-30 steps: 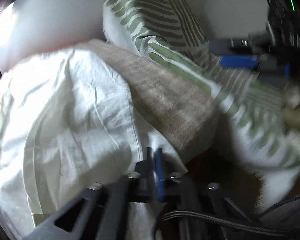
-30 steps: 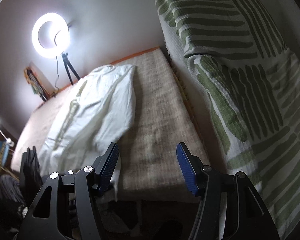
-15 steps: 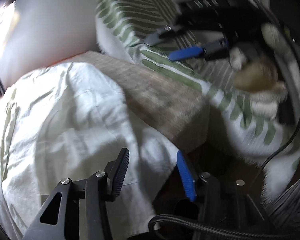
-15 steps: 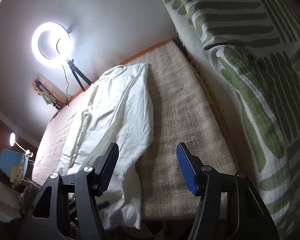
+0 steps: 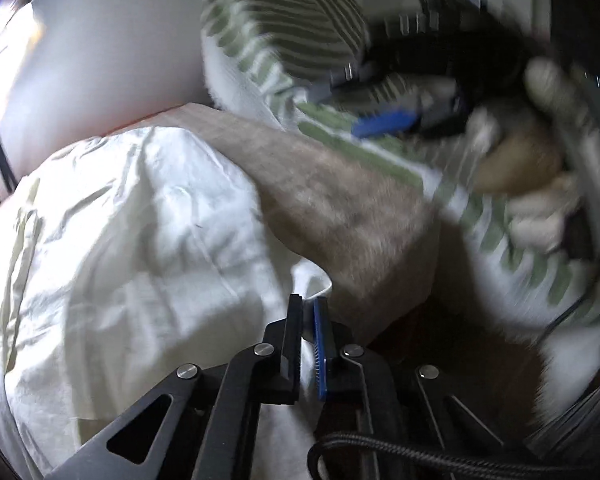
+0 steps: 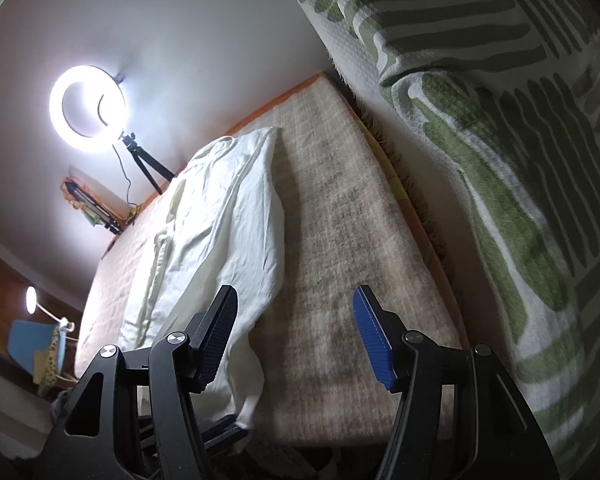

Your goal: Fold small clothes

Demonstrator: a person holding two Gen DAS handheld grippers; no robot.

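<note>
Left gripper [image 5: 308,312] went shut → open → shut again within the last second; its two pads now sit pressed together on the hanging lower edge of the white garment [image 5: 140,248], fabric visibly between them. Right gripper [image 6: 296,320] has swung in and lower since a second ago, so the garment fills more of its view, and in the left wrist view it has shifted from the right edge toward top centre.

Right gripper: jaws spread apart, nothing between them, hovering over the near end of the beige woven cover [image 6: 340,240]. In the left wrist view it is blurred, with a gloved hand [image 5: 548,168] gripping its handle.

Counts:
- 1 white garment, crumpled, lying lengthwise on the beige cover, lower edge draped over the near end
- 2 grippers, each with one black pad and one blue pad
- 1 green-and-white striped blanket [image 6: 500,140] along the right side of the cover
- 1 ring light [image 6: 88,110] on a tripod, lit
- 1 small lamp [image 6: 31,300], lit, far left
- 1 blue chair [image 6: 32,344] below that lamp

No readable brands, labels or writing anywhere. One green indicator LED on the right gripper's body in the left wrist view.
</note>
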